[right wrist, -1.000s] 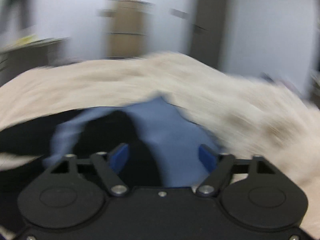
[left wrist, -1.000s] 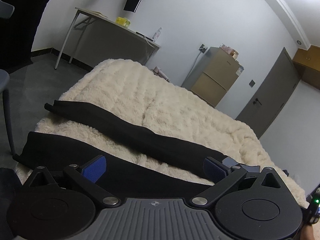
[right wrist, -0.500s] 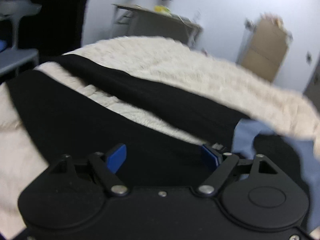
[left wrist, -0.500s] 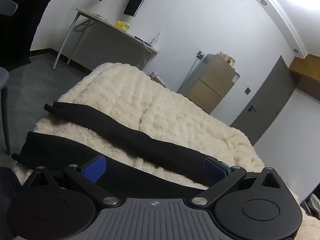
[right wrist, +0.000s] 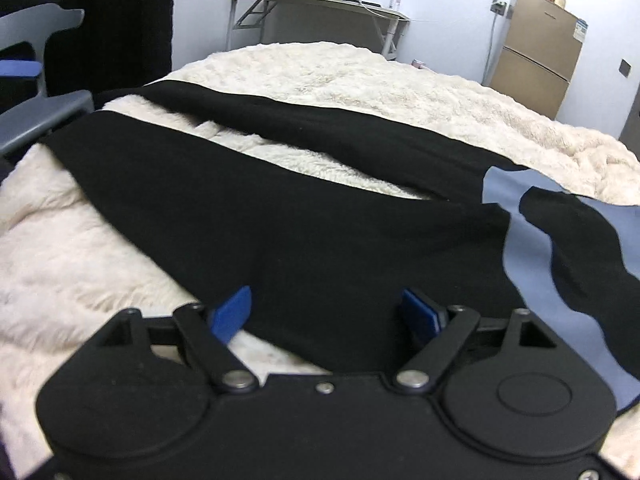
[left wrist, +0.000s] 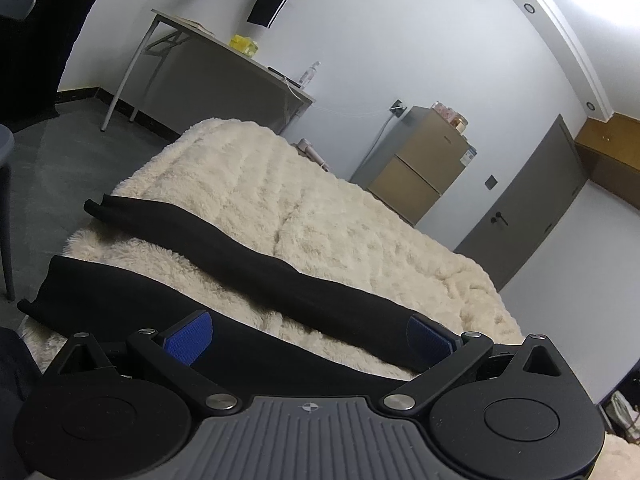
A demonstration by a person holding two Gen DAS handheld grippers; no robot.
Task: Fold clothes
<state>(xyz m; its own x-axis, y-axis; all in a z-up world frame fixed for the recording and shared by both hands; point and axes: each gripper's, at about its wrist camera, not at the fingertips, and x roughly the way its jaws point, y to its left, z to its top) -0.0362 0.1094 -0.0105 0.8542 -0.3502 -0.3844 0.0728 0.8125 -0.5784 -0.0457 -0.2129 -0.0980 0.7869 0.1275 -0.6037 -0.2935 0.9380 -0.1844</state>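
Black trousers (right wrist: 320, 216), legs spread flat along the fluffy bed (left wrist: 320, 216) for folding; left hand-held gripper (left wrist: 308, 338) and right hand-held gripper (right wrist: 326, 310) both wide open, empty, the right's jaws just reopening.

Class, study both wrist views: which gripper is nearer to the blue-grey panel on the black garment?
Right. The right gripper hovers open over the black garment, with the blue-grey panel just to its right. The left gripper is open over the legs; no panel shows in its view.
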